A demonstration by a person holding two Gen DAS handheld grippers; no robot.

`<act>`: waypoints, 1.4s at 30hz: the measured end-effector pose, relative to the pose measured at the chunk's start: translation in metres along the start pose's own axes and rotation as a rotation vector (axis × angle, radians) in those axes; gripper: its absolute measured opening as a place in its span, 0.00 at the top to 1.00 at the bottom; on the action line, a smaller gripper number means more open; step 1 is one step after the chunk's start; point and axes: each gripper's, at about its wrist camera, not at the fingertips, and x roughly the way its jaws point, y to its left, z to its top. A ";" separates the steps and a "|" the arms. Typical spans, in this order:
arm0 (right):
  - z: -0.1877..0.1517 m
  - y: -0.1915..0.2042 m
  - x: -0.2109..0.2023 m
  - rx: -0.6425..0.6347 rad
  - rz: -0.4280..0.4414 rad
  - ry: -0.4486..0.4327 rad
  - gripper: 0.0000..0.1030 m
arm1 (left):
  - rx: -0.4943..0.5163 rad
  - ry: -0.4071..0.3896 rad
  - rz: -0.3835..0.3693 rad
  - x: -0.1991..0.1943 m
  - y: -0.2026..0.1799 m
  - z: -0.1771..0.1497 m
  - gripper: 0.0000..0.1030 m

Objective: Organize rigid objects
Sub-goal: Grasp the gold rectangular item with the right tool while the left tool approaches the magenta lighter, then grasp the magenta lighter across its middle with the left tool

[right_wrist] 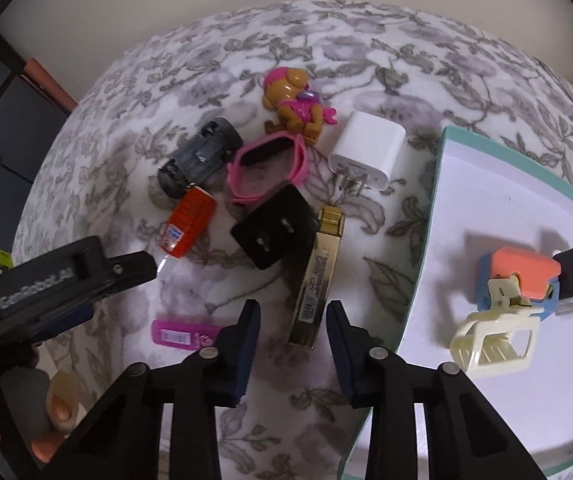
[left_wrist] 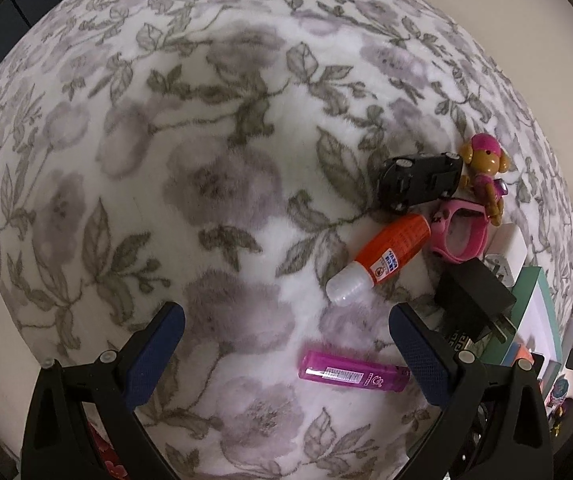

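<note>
- Left wrist view: the left claw [left_wrist: 286,344] points down at the flowered blanket [left_wrist: 206,160] with its jaws wide apart and nothing pressed between them.
- The pink lighter [left_wrist: 354,374] lies flat between the jaws, near the right finger and, as far as I can tell, not yet gripped.
- Farther off to the right sits the rest of the pile: an orange glue bottle [left_wrist: 382,256], a dark toy car [left_wrist: 418,180], a pink watch band [left_wrist: 460,236], a toy dog [left_wrist: 486,172] and a black plug [left_wrist: 474,296].
- My reading: the left hand is lining up a pick of the lighter. The next move calls for lowering a little more so both pads bracket its long sides, then closing.

- Right wrist view: the right claw [right_wrist: 292,320] has its jaws fairly close together, with the near end of the gold lighter [right_wrist: 314,280] between them. The pads do not seem to press on it yet.
- The tray [right_wrist: 486,420] with the teal rim lies to the right. It already holds a cream hair clip [right_wrist: 490,340] and an orange and blue block [right_wrist: 526,276].
- A white charger [right_wrist: 370,152] lies on the blanket, far of the gold lighter.
- My reading: sorting is partly done, with most items still on the blanket. The right hand needs to close fully on the gold lighter, lift it clear of the black plug it touches, and carry it right to the tray.
</note>
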 end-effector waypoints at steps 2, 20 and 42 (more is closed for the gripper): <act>0.001 -0.002 0.004 0.008 -0.008 -0.003 0.70 | 0.000 0.008 0.004 0.003 0.001 -0.002 0.01; 0.009 0.006 0.023 -0.020 -0.094 -0.036 0.80 | 0.036 0.042 0.029 0.017 0.000 -0.005 0.01; -0.014 -0.021 -0.022 0.035 0.033 -0.018 0.84 | 0.093 0.093 -0.018 0.031 -0.033 -0.040 0.01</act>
